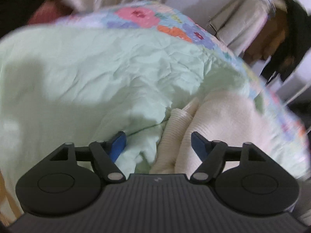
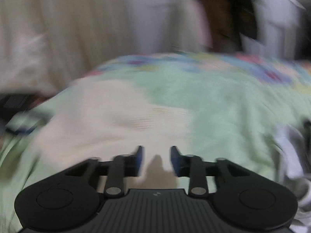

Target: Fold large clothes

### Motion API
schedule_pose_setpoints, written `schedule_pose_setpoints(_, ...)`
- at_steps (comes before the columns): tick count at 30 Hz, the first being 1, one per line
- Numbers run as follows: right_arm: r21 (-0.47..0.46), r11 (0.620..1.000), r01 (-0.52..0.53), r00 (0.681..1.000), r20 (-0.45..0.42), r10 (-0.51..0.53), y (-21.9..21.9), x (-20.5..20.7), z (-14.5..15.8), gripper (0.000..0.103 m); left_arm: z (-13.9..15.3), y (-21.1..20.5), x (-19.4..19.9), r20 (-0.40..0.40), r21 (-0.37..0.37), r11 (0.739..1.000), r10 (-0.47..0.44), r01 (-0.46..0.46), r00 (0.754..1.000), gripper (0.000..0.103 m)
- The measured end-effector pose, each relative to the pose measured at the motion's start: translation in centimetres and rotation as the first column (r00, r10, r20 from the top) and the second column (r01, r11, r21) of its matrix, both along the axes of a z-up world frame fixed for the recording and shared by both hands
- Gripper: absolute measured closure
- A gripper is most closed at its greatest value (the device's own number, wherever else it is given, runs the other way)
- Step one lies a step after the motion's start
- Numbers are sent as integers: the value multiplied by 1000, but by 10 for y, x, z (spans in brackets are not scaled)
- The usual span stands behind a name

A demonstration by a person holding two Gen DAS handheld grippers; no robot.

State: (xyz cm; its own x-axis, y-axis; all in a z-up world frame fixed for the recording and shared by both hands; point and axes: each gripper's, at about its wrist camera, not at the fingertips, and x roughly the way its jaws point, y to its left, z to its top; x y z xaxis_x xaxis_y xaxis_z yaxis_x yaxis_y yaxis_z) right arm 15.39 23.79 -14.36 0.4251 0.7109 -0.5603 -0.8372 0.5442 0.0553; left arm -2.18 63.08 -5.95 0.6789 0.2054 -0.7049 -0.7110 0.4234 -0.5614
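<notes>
Cream ribbed sweater point(image 1: 219, 120), crumpled, lying on pale-green quilt point(image 1: 97, 68)

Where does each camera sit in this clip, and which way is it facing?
Left wrist: on the left hand-held gripper, looking forward and down at the pale green bedspread with its floral border and a cream knitted sweater; its own open blue-padded fingers show.
Right wrist: on the right hand-held gripper, facing the cream sweater on the same bedspread, blurred; its own fingers stand apart.
Shared: sweater, bedspread, curtain behind.
</notes>
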Motion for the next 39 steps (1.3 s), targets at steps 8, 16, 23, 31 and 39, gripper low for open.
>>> schedule_pose_setpoints(8, -320, 916, -242, 885, 314, 344, 107, -99, -27, 40, -8, 9, -34, 112, -154, 988, 28, -10, 993, 13)
schedule_pose_setpoints(16, -27, 997, -79, 997, -4, 79, 96, -26, -8, 83, -12, 7, -21, 174, -222, 972, -33, 72, 984, 13)
schedule_pose_setpoints(23, 204, 979, -17, 952, -297, 79, 63, 23, 0, 83, -5, -10, 4, 299, -247, 957, -77, 155, 951, 2)
schedule_pose_setpoints(31, 174, 980, -100, 976, -177, 131, 74, 16, 6, 82, -23, -37, 64, 197, -151, 984, -64, 95, 978, 49)
schedule_pose_setpoints(39, -92, 992, -87, 969, 222, 106, 71, -39, -12, 22, -15, -37, 61, 226, -105, 991, -60, 86, 972, 58)
